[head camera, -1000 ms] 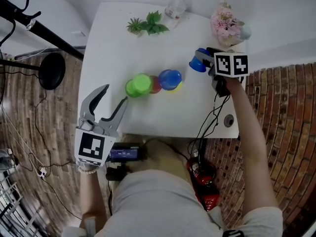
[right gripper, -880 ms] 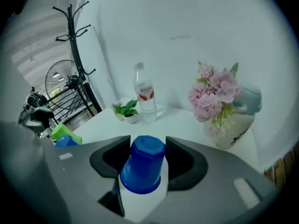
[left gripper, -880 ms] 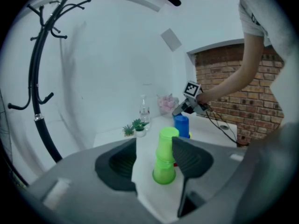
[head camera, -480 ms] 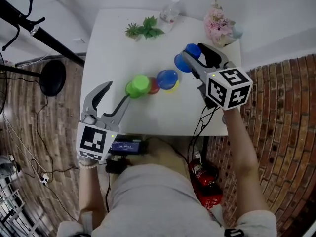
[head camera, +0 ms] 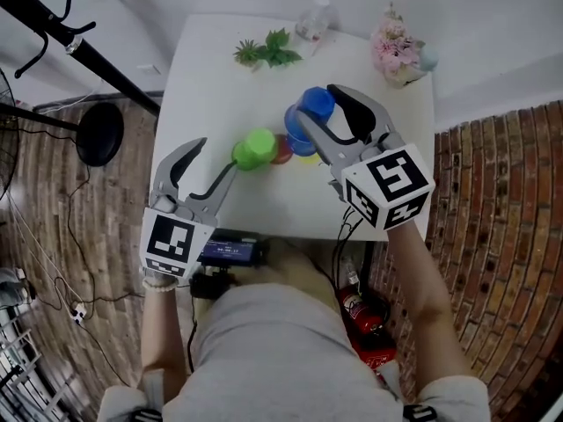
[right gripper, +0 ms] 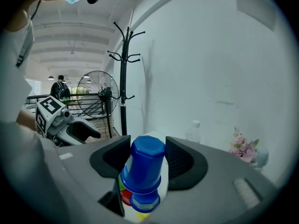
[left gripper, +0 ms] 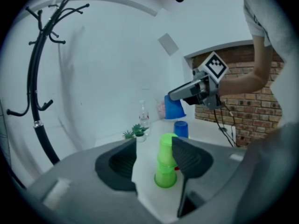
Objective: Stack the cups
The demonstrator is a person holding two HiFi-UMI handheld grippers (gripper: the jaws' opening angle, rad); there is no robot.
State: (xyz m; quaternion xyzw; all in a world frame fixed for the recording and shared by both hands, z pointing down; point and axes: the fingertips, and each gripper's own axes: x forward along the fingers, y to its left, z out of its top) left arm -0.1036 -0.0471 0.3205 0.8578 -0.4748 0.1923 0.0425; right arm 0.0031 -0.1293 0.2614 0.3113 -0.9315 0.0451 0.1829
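Note:
My right gripper (head camera: 317, 105) is shut on an upside-down blue cup (head camera: 315, 101), held in the air over the table (head camera: 211, 86). Right under it stand another blue cup (head camera: 301, 146), a red cup (head camera: 281, 152) and a yellow one, close together. In the right gripper view the held blue cup (right gripper: 144, 164) fills the gap between the jaws, above the standing blue cup (right gripper: 140, 202). A stack of two green cups (head camera: 257, 148) stands to the left. My left gripper (head camera: 216, 158) is open, with the green stack (left gripper: 164, 164) just ahead between its fingertips, untouched.
At the table's far edge are a small green plant (head camera: 268, 49), a clear bottle (head camera: 317, 16) and a pink flower bunch (head camera: 398, 47). A black coat rack (head camera: 53, 25) stands to the left of the table. Brick floor surrounds it.
My right gripper has carried the blue cup up and leftward from the table's right side to above the blue, red and yellow cups. The left gripper has stayed by the green stack.

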